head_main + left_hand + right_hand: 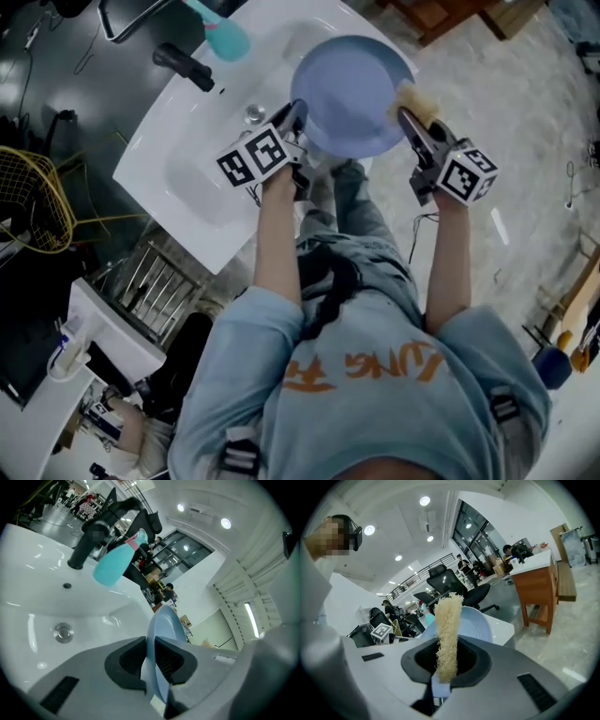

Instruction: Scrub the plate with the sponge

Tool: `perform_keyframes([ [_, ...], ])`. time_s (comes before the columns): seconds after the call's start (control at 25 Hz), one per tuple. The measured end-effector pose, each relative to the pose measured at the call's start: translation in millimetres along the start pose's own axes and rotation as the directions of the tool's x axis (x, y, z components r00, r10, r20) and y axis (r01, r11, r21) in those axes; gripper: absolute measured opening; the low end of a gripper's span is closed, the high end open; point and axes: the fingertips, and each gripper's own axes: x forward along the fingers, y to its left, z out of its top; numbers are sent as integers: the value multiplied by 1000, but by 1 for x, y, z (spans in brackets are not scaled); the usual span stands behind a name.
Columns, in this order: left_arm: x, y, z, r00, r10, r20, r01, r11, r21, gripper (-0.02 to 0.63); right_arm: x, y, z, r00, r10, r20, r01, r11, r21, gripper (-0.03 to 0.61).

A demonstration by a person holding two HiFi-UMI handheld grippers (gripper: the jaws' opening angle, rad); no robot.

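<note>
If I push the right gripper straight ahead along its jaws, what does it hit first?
Most likely the plate. The sponge clamped in the right gripper leads the way, and the plate's rim lies just beyond it. Depth is hard to judge, so I cannot tell whether they already touch.

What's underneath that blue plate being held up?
The white sink, with its drain showing beside the plate. From above, the plate covers the part of the basin and rim directly beneath it, so anything lying there cannot be seen.
</note>
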Motion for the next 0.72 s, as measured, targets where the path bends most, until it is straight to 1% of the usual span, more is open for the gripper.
perform_keyframes([
  [0.2, 47, -8, -5, 999, -1, -34, -1, 999, -45, 43, -10, -42, 14, 999, -42, 3, 42, 999, 25, 35],
  [0.32, 70, -7, -4, 999, 9, -41, -11, 998, -67, 43, -9, -65, 21, 998, -56, -1, 56, 997, 45, 35],
  [0.4, 82, -6, -3, 999, 17, -44, -21, 995, -93, 43, -8, -78, 25, 998, -57, -9, 57, 997, 53, 35],
  [0.56, 99, 2, -6, 996, 50, -76, -62, 986, -155, 43, 0, -94, 32, 999, -44, -16, 45, 997, 66, 35],
  [0.72, 109, 4, -5, 994, 70, -90, -86, 978, -188, 43, 11, -108, 32, 999, -27, -37, 30, 995, 96, 35],
])
